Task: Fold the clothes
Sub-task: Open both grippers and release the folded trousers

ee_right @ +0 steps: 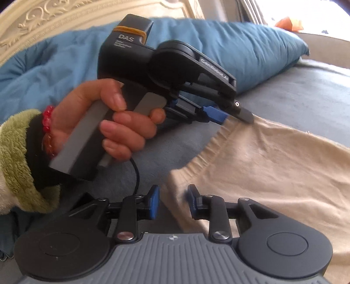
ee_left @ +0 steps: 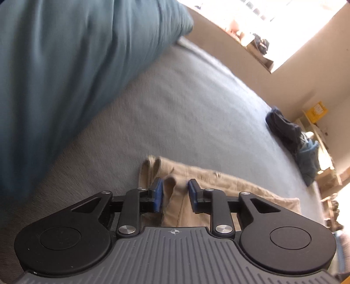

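A beige garment (ee_left: 229, 185) with an elastic waistband (ee_right: 210, 148) lies flat on the grey-blue bedsheet (ee_left: 175, 109). My left gripper (ee_left: 175, 185) stands over one end of the waistband, jaws apart, with a raised fold of beige cloth between the pads and not pinched. In the right wrist view the left gripper (ee_right: 234, 116) is held by a person's hand (ee_right: 122, 124), its tips at the far waistband corner. My right gripper (ee_right: 172, 192) hovers at the near waistband corner, jaws apart, the cloth's edge lying loose between its pads.
A big blue pillow (ee_right: 240, 50) lies along the head of the bed under a carved cream headboard (ee_right: 65, 15). A pile of dark clothes (ee_left: 291, 135) sits at the bed's far edge. Shelves with a yellow box (ee_left: 315, 110) stand by the wall.
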A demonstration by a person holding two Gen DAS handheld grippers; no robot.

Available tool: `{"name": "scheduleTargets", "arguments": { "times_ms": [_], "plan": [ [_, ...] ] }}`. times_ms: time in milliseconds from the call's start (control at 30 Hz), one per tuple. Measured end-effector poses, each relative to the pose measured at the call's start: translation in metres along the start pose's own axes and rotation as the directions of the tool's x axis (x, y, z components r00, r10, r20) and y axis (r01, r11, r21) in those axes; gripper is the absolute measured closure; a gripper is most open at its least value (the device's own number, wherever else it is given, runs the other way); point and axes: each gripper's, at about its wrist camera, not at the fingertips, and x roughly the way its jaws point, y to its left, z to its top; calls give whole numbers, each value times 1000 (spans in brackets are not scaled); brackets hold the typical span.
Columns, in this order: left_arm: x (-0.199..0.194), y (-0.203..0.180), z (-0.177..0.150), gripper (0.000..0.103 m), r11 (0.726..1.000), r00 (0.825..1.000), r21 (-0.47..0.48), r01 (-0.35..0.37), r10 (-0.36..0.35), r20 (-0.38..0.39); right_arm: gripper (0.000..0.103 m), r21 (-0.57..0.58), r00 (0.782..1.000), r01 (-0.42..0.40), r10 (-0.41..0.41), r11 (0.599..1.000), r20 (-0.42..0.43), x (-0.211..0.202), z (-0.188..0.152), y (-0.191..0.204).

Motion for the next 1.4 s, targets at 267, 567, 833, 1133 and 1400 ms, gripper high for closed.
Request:
{"name": "scheduleTargets", "arguments": {
  "times_ms": [267, 567, 833, 1133, 1400],
  "plan": [
    [-23, -49, -23, 77, 975, 999, 221, -5, 12, -30, 74, 197, 982, 152, -170, 969, 77, -100, -12, -42],
    [9, -55, -72, 77, 903, 977, 402, -153, 199, -74, 78, 395, 815, 579, -518, 713, -261, -216, -56, -166],
    [13, -59, -73, 77, 900, 971, 398, -177, 226, -79, 82, 338, 760, 645, -525, 686, -383, -208, -83, -168],
    [12, -63, -80, 77, 895, 970, 399, -202, 240, -46, 83, 302, 724, 688, -598, 659, -344, -180, -75, -218],
    [12, -61, -82, 76, 886, 972, 417, -201, 233, -26, 83, 398, 752, 650, -623, 647, -214, -184, -14, -253]
  ]
}}
